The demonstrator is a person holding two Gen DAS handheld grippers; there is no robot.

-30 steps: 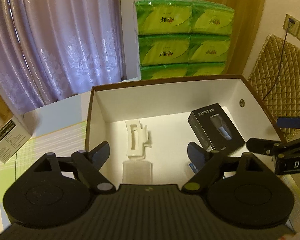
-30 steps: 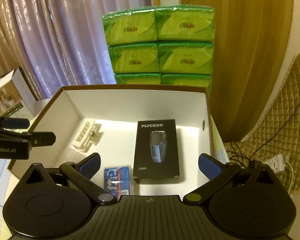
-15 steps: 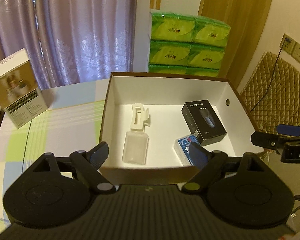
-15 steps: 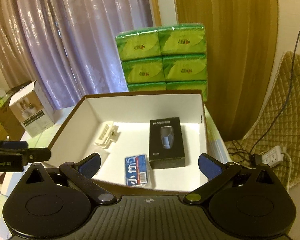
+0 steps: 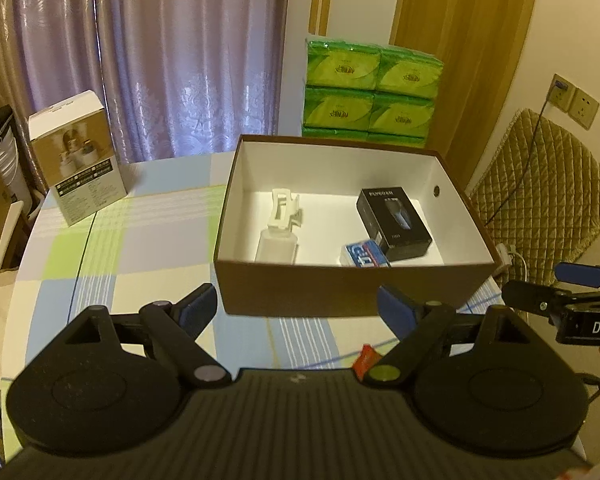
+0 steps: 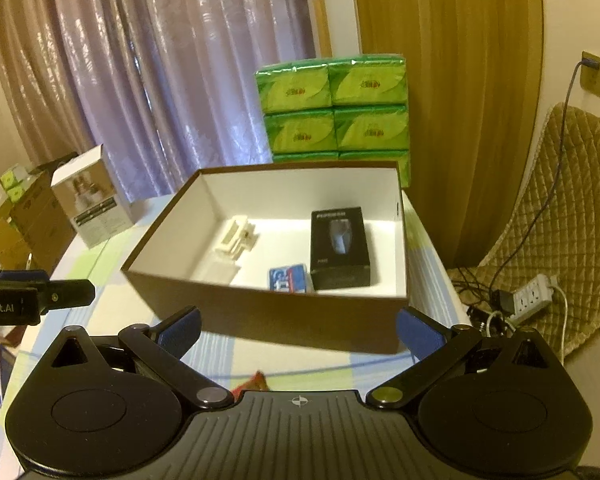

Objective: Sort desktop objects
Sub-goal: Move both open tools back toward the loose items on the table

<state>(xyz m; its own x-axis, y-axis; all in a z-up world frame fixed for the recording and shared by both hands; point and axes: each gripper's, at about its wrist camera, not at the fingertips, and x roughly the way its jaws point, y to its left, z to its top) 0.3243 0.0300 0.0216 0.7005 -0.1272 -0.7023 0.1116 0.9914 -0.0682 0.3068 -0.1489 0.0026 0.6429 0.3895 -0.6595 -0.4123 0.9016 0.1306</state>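
brown box: 1
things inside: 4
green tissue packs: 6, maybe more
carton on desk: 1

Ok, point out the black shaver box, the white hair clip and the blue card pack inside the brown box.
black shaver box (image 5: 394,218), left wrist view, on its printed top face.
white hair clip (image 5: 285,208), left wrist view, on the clip's body.
blue card pack (image 6: 288,279), right wrist view, on its blue top face.
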